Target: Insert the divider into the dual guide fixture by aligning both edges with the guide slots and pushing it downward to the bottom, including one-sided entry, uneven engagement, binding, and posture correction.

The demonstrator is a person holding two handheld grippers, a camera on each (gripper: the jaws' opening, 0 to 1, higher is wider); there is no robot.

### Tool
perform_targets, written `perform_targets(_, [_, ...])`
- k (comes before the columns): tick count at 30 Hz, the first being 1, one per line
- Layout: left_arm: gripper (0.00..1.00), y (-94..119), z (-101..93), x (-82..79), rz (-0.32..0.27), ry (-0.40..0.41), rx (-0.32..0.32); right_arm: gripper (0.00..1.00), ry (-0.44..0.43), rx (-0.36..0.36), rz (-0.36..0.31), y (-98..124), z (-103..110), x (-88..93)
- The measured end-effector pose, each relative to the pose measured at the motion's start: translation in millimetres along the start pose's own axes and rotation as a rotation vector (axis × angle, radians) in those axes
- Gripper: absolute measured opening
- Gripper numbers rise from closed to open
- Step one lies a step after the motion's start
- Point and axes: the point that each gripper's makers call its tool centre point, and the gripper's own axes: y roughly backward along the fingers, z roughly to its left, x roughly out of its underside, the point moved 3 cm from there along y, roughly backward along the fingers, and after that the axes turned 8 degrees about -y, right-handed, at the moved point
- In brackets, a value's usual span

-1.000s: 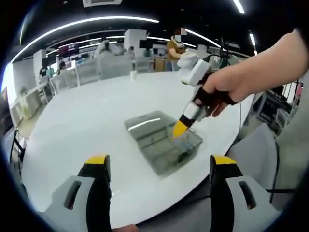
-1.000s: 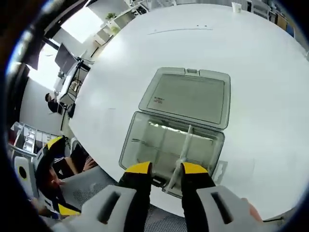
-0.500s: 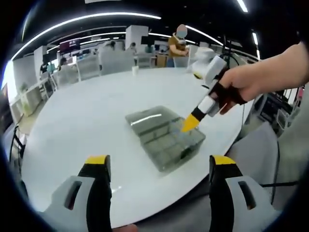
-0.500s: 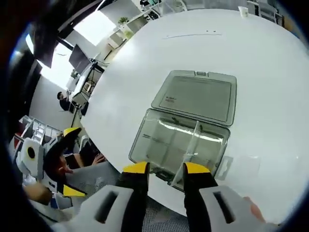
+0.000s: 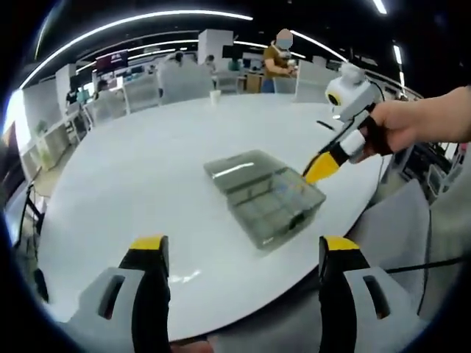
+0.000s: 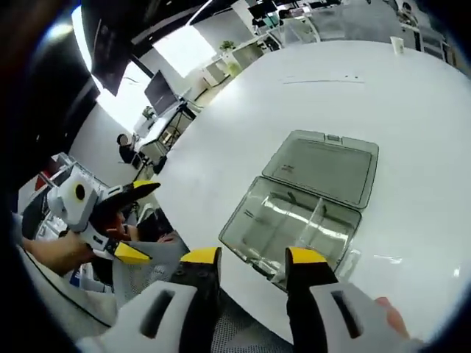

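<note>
- white round table [image 5: 132,169], mostly bare
- small white cup [image 5: 214,96] at far edge
- white chairs [image 5: 180,79] beyond it
- monitor [image 6: 160,91], probably, near bright window [image 6: 176,48]

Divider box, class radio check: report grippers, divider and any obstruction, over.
Left gripper open, empty. Right gripper open, empty, off the clear box. Divider upright inside box, lid open flat. No obstruction.

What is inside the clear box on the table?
In the right gripper view, the box is open and a clear divider stands inside it, running across the tray. Small dark marks lie on the floor; what they are cannot be told.
</note>
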Motion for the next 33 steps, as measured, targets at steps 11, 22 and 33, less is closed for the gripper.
perform_targets(11, [0.82, -3, 1.4, 11.4, 0.035, 0.029, -0.007, 0.36, 0.095, -0.053, -0.05, 16, 0, 7.9])
perform_targets(22, [0.82, -5, 9.3, 5.8, 0.009, 0.052, -0.03, 0.43, 0.184, -0.077, -0.107, 31, 5, 16.5])
perform_targets(33, [0.8, -2, 23.2, 18.7, 0.032, 0.072, -0.052, 0.51, 0.214, -0.067, -0.172, 48, 0, 17.8])
